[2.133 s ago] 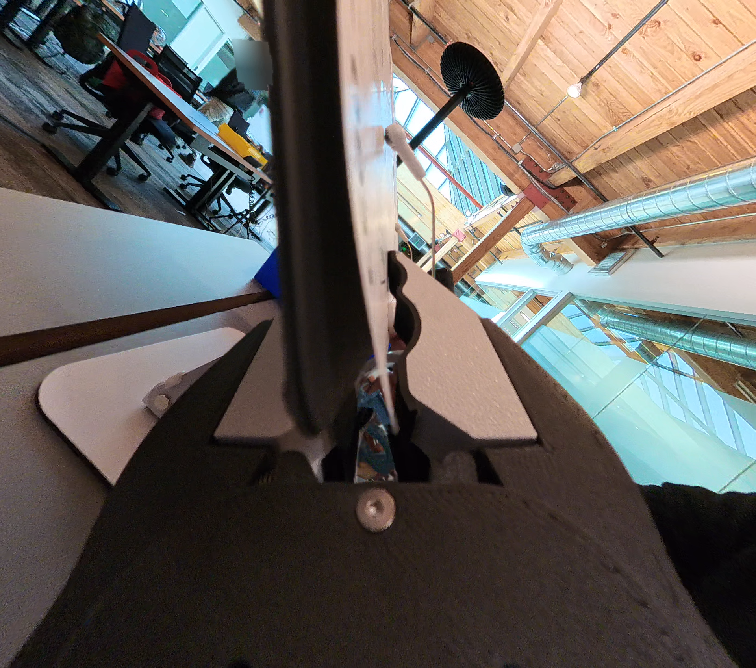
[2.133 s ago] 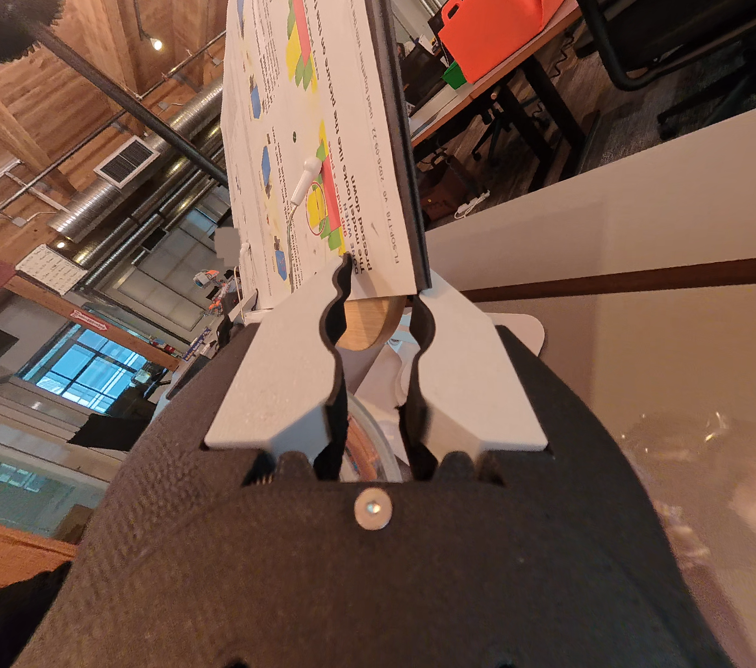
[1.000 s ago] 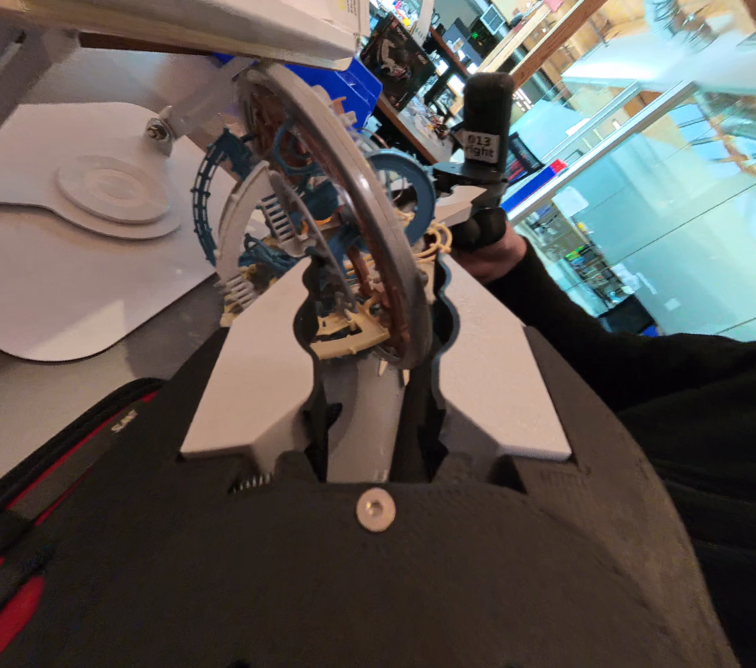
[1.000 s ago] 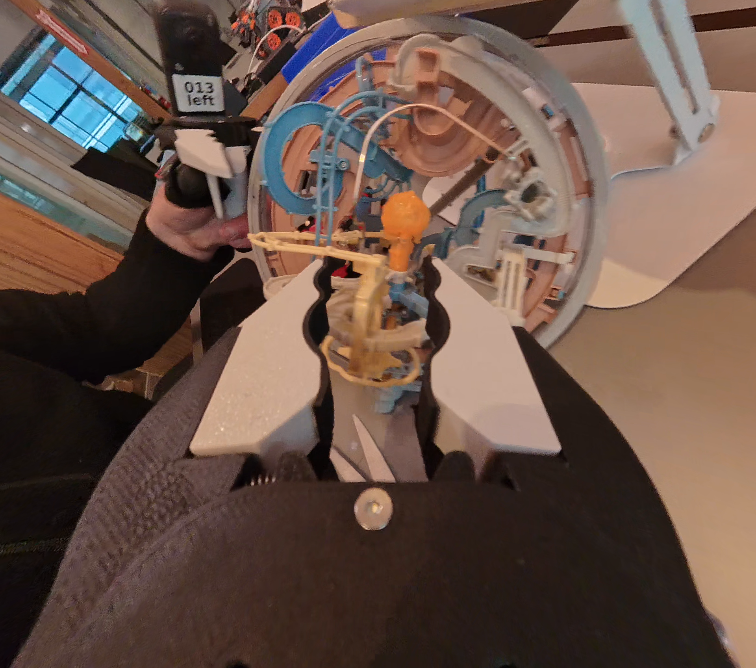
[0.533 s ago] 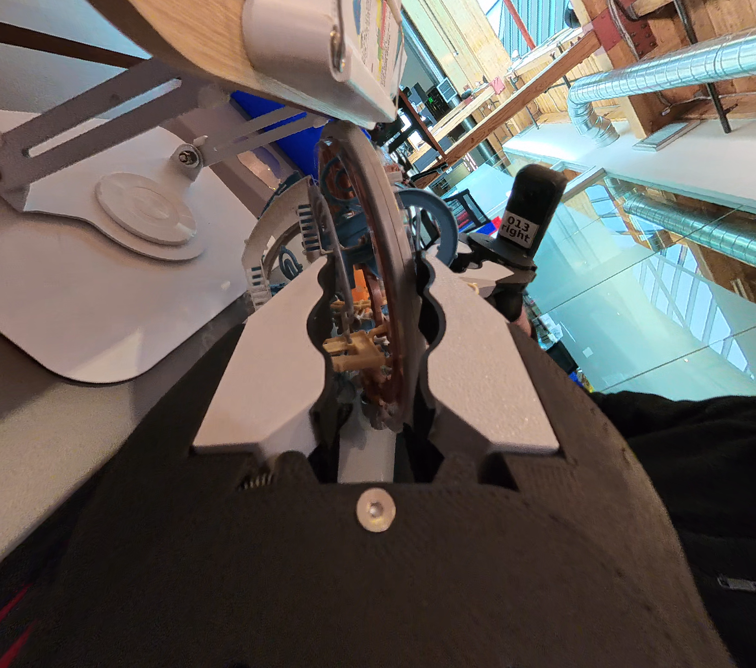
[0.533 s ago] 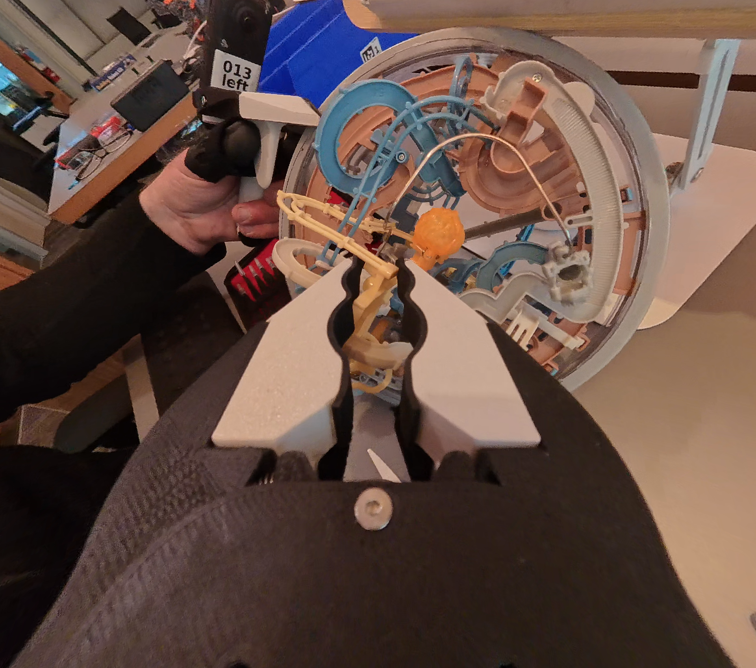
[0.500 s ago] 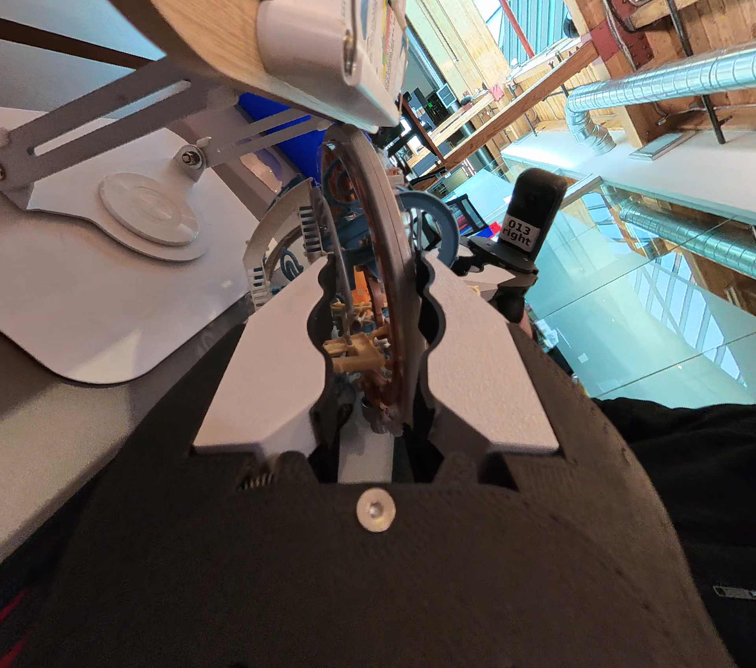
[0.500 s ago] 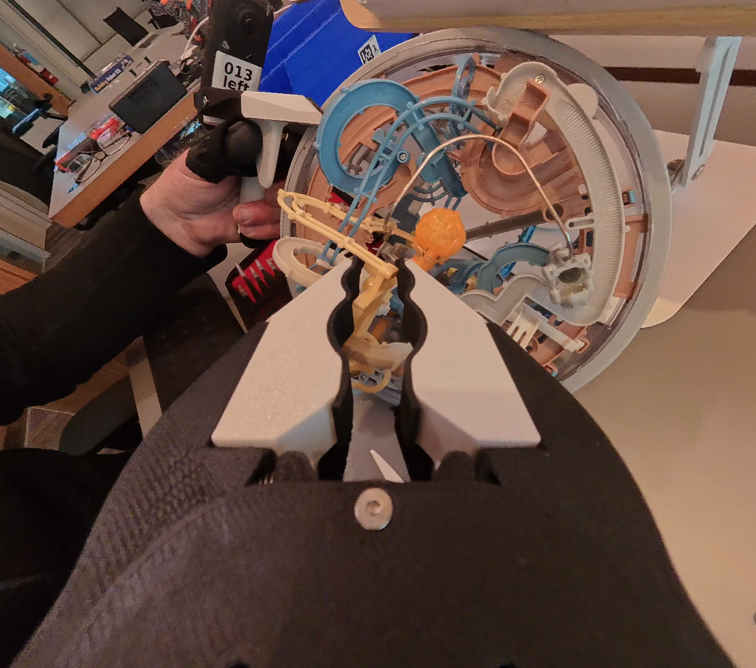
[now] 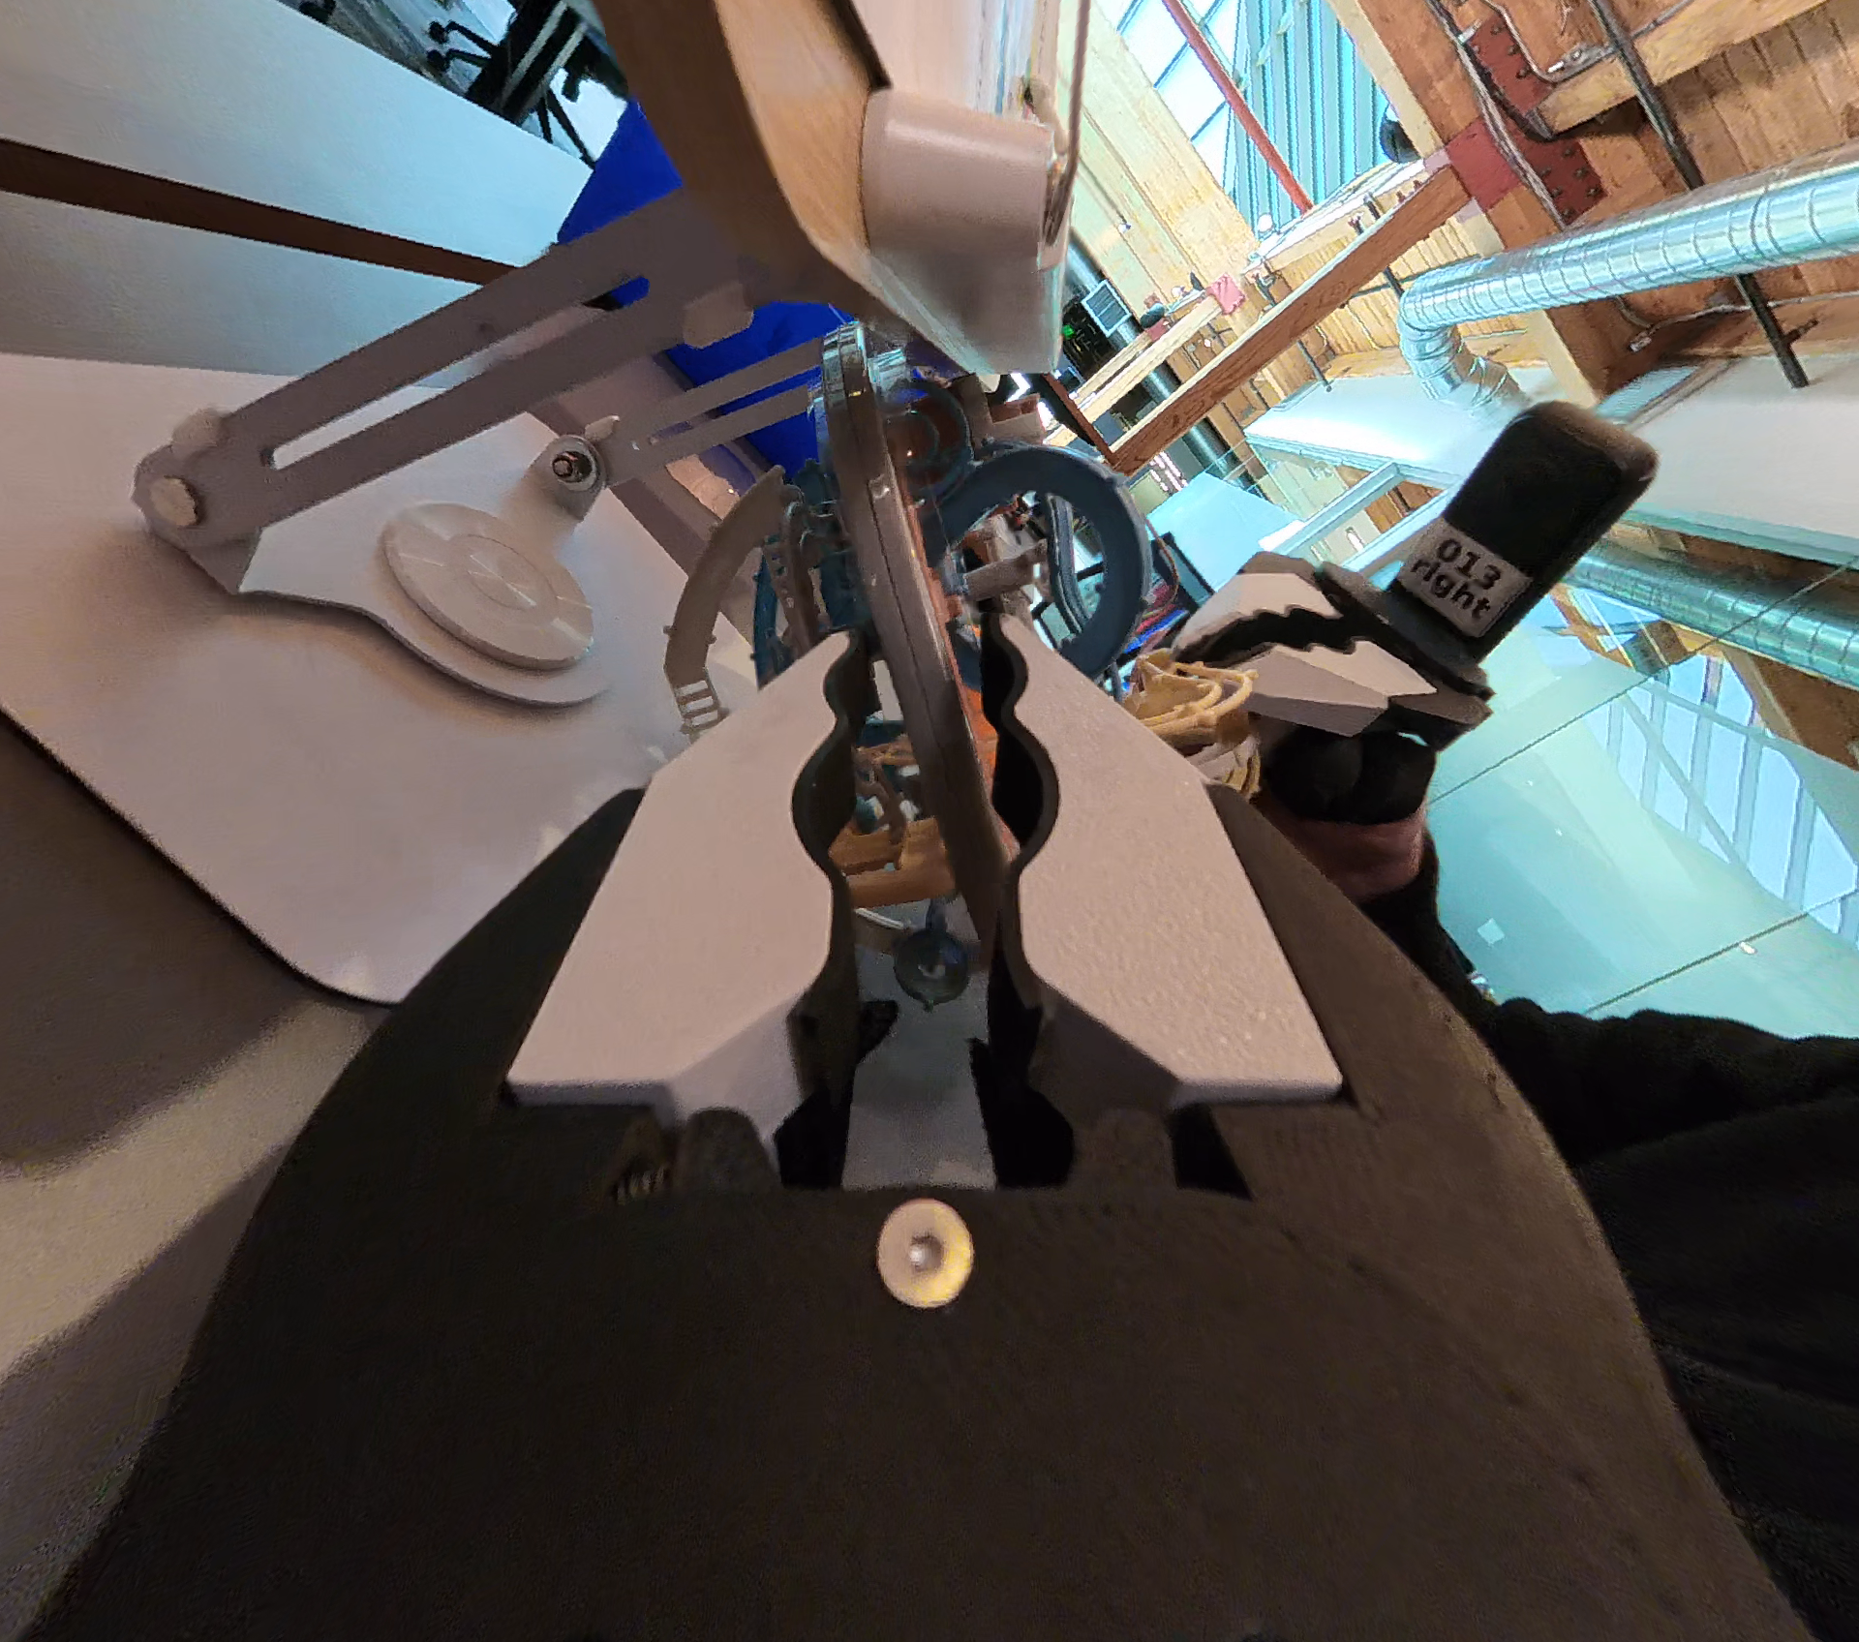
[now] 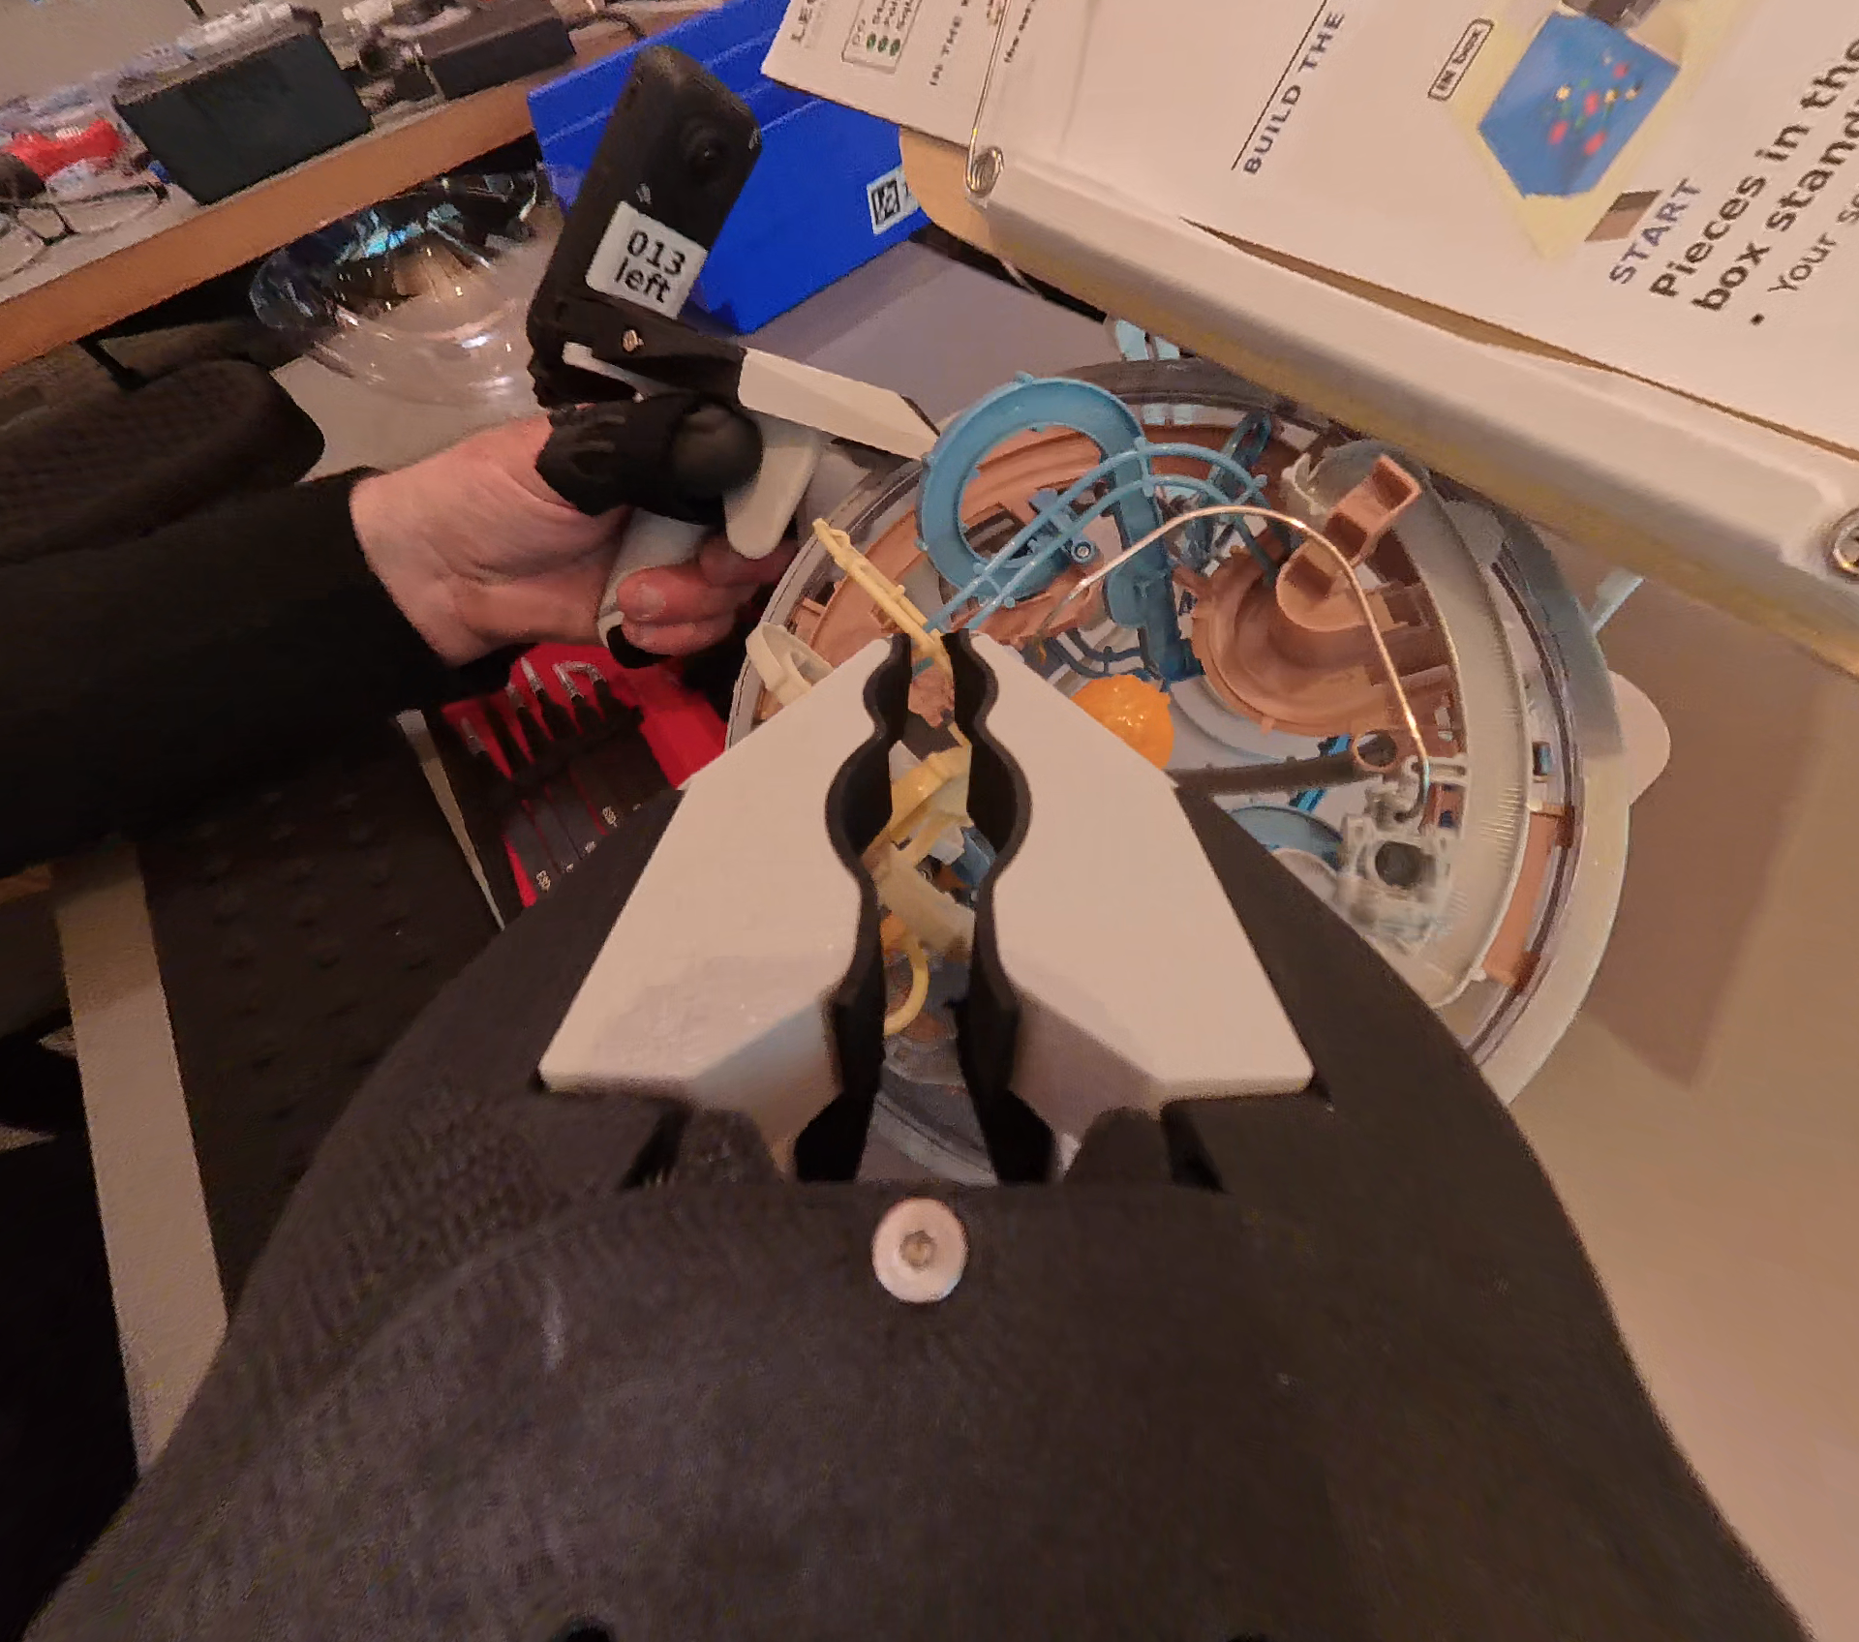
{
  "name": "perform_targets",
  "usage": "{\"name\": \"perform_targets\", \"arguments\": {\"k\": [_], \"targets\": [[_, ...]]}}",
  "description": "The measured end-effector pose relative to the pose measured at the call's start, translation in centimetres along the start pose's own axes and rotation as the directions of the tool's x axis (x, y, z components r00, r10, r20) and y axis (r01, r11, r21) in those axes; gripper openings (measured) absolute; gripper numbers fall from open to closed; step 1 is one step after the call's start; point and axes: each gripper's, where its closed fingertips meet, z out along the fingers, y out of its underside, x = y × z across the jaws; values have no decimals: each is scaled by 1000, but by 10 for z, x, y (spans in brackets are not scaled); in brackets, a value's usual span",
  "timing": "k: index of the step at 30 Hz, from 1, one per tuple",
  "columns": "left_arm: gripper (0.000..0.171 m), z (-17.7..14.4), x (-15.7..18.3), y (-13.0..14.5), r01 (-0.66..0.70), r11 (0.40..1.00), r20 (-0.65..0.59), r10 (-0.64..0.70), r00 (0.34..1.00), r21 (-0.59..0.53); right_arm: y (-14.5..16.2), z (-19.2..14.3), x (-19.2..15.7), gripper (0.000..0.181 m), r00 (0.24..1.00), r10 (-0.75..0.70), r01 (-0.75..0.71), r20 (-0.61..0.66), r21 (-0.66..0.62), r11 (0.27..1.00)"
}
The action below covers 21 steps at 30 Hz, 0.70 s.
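A round plastic marble maze (image 10: 1308, 688) with blue, tan and cream tracks and an orange knob (image 10: 1127, 719) is held on edge between both grippers. My left gripper (image 9: 925, 648) is shut on the maze's grey rim (image 9: 885, 527), which runs edge-on between the fingers. My right gripper (image 10: 936, 658) is shut on a cream track piece (image 10: 915, 799) at the maze's near side. The right gripper also shows in the left wrist view (image 9: 1298, 668). The left gripper, held by a hand, shows in the right wrist view (image 10: 765, 407) at the maze's left edge.
A wooden stand with printed sheets (image 10: 1408, 185) hangs over the maze, and its white base plate (image 9: 302, 688) lies on the grey table. A blue bin (image 10: 805, 155), a clear dome (image 10: 402, 286) and a red and black tool case (image 10: 563, 749) lie to the left. Left tips to right tips: about 9 centimeters.
Both grippers have turned with the maze, which sits lower and more to the right in the right wrist view. The right jaws have closed further on the cream piece. The stand looms closer.
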Motion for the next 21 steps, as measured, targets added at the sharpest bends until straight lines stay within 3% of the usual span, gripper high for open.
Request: {"name": "perform_targets", "arguments": {"k": [4, 7, 9, 12, 13, 15, 19, 21], "targets": [[20, 5, 2, -3, -61, 998, 24, 61, 998, 2, -3, -9, 8, 1, 1000, 22, -23, 8, 89, 996], [20, 4, 0, -3, -57, 998, 28, 56, 998, 4, -11, -31, 3, 25, 1000, 11, -13, 13, 187, 982], [20, 0, -3, -4, -53, 998, 49, 52, 997, 14, -8, -57, 27, 45, 993, 104, -86, -63, 233, 969], [20, -2, -3, -3, -37, 999, 44, 36, 998, 14, 31, -77, 82, 59, 942, 262, -222, -211, 194, 955], [21, -3, -4, -3, -31, 999, 45, 31, 999, 15, 43, -78, 90, 69, 926, 318, -284, -202, 181, 942], [24, -4, -3, -2, -23, 1000, 38, 23, 999, 2, 62, -68, 89, 71, 909, 399, -385, -118, 128, 914], [64, -8, 12, 4, 56, 998, -49, -57, 997, -31, 74, -51, 86, 68, 851, 522, -525, 58, 81, 847], [56, -10, 11, 6, 24, 999, -18, -25, 1000, -47, 74, -48, 84, 69, 849, 520, -526, 95, 71, 847]]}}
